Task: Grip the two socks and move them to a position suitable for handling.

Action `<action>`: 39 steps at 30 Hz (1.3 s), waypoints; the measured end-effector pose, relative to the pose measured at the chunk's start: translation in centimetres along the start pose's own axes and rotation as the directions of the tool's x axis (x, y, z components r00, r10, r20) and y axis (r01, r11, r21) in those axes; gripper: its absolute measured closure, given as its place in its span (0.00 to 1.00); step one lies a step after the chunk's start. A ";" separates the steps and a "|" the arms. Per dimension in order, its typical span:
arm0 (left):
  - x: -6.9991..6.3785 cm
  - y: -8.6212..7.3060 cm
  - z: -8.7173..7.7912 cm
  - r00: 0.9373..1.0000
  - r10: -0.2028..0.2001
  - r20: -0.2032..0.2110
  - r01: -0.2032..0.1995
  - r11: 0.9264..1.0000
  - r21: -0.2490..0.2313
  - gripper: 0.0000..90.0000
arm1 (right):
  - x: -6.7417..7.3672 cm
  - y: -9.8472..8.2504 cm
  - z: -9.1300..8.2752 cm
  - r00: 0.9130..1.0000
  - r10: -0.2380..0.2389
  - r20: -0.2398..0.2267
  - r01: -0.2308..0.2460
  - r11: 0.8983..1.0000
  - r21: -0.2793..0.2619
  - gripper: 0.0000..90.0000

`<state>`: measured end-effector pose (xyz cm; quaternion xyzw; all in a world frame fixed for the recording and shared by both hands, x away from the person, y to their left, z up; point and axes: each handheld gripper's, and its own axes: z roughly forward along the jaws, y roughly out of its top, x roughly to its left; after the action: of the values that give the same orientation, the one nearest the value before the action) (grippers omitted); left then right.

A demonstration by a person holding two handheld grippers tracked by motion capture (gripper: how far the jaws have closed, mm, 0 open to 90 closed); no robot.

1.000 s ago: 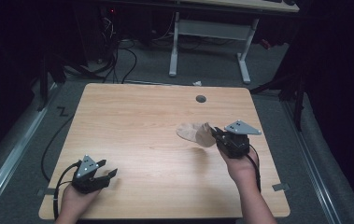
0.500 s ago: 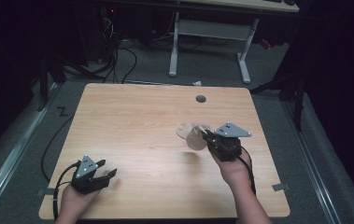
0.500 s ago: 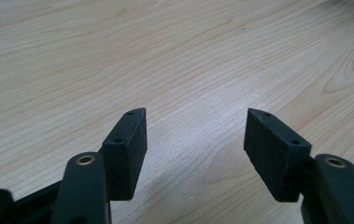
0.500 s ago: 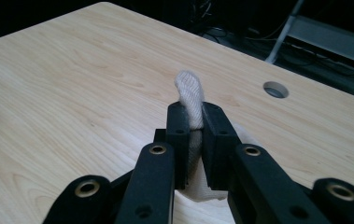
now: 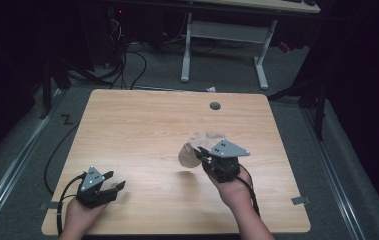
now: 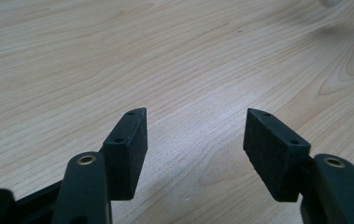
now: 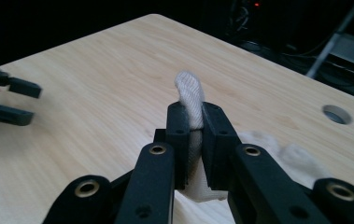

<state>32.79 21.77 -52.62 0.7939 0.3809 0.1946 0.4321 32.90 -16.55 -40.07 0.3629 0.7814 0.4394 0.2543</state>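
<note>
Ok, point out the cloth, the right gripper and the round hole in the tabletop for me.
cloth (image 7: 189,95): right gripper view, the fold sticking up above the jaws.
right gripper (image 7: 196,122): right gripper view, midway between its fingertips.
round hole (image 5: 215,106): high view, its centre, near the table's far edge.

Cream cloth (image 7: 189,95); black claws (image 6: 195,140).

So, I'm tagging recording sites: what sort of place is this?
Probably a lab or workshop recording station: a bare wooden table with a cable hole, loose cables on grey carpet, and a second desk frame behind, in dark surroundings.
</note>
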 end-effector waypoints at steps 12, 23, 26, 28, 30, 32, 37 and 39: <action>-0.3 0.2 -0.4 1.000 0.008 -0.005 -0.009 1.000 -0.028 0.44 | 5.0 0.1 2.0 0.990 -0.047 -0.131 0.046 0.999 -0.010 0.92; -3.8 1.6 1.4 0.992 -0.007 0.122 0.008 1.000 -0.012 0.47 | 8.1 0.4 3.2 0.972 -0.078 -0.223 0.074 0.997 -0.025 0.92; -5.2 2.1 2.6 0.990 0.017 0.142 -0.020 0.999 0.026 0.51 | 8.2 0.4 3.2 0.971 -0.077 -0.228 0.074 0.997 -0.024 0.92; -6.3 2.5 3.4 0.985 0.020 0.169 -0.026 0.999 0.036 0.59 | 8.3 0.4 3.0 0.970 -0.079 -0.229 0.075 0.997 -0.029 0.92; -6.6 2.5 3.5 0.986 0.021 0.167 -0.025 0.999 0.026 0.72 | 8.2 0.4 2.8 0.971 -0.083 -0.224 0.076 0.996 -0.037 0.92; -6.7 2.5 3.3 0.987 0.036 0.158 -0.038 0.999 0.011 0.86 | 8.0 0.3 2.6 0.973 -0.077 -0.218 0.070 0.997 -0.039 0.92; -6.5 2.6 2.5 0.988 0.052 0.149 -0.048 0.998 -0.028 0.98 | 7.0 -0.5 2.2 0.980 -0.048 -0.192 0.042 0.998 -0.036 0.92; -6.4 2.6 1.8 0.984 0.056 0.169 -0.052 0.998 -0.028 0.98 | 6.1 -1.4 2.0 0.987 -0.029 -0.158 0.025 0.999 -0.027 0.92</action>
<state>30.96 15.00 -51.33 0.8126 0.3189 0.1424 0.4667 30.14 -11.21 -42.76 0.3131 0.7983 0.4731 0.2021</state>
